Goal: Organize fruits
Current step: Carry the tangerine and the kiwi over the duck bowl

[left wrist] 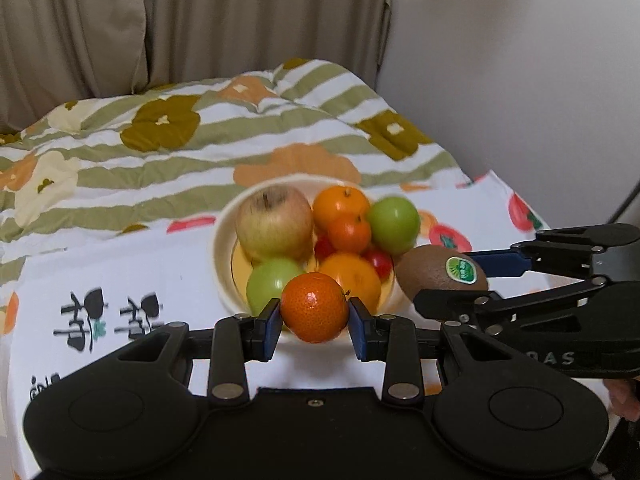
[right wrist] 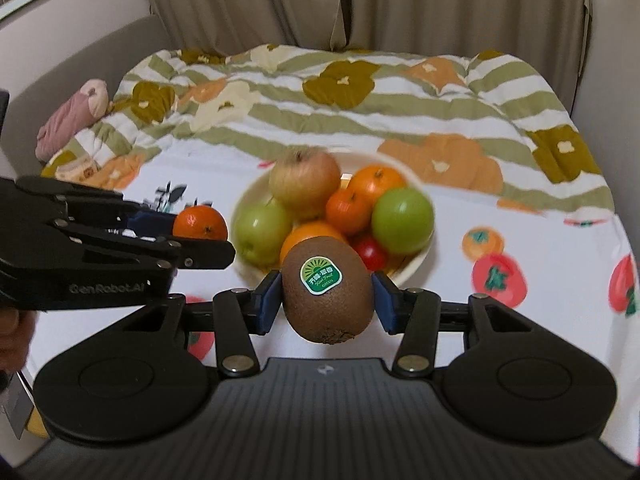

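My left tool [left wrist: 314,320] is clamped on a small mandarin [left wrist: 314,307], its blue pads pressed against both sides of the fruit, which hangs just in front of the near rim of the cream bowl [left wrist: 220,240]. From the left wrist view I see the bowl's contents from left to right: a pale apple [left wrist: 274,222] at the back left, a green fruit [left wrist: 270,286] below it, oranges stacked in the middle, small red tomatoes tucked low between them, and a second green fruit [left wrist: 394,224] at the right. My right tool [right wrist: 326,300] is clamped on a kiwi [right wrist: 327,290] bearing a green sticker, held just right of the bowl in that left view.

The right wrist view gives me things the other does not: a pink rolled cloth [right wrist: 72,118] at the far left beside the sofa back, a framed picture in the top left corner, and the maker's lettering on the side of the left tool. It also shows the mandarin held just left of the bowl, apart from the kiwi. The left view alone shows the black characters printed on the white cloth [left wrist: 120,280] covering the bench. Both show the flowered quilt [left wrist: 200,148] and curtains behind.
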{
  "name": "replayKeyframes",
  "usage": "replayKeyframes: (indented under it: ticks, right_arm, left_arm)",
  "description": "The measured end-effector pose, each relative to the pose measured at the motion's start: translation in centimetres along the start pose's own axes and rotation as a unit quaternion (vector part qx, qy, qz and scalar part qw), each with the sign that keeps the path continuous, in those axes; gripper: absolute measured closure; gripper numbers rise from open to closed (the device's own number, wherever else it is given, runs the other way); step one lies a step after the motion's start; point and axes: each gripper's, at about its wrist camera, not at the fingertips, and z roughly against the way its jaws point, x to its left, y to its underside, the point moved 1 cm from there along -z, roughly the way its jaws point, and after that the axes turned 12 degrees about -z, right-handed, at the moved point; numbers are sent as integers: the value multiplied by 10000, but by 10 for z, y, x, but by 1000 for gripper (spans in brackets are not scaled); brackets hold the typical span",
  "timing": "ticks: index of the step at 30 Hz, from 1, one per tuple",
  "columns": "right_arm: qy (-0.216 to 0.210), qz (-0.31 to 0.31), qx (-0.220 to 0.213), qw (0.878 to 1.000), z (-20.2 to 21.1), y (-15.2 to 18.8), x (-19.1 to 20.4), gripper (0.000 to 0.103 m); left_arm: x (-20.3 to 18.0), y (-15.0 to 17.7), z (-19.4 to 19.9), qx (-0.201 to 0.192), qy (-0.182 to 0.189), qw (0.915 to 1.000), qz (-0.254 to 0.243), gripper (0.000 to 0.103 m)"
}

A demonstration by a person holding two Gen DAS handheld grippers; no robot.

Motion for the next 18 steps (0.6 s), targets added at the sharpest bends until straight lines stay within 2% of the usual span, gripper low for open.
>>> replayKeyframes:
  ticks: [9,18]
  right_arm:
    - [-110,90,-129,9998,-7,-55,-26,40]
    - [-307,319,-82,9990,-37,-95,-43,40]
  left_arm:
    - [-1,-37,-24,-48,-239,9996,161,64]
    - [6,-46,-57,385,-440,9968,537,64]
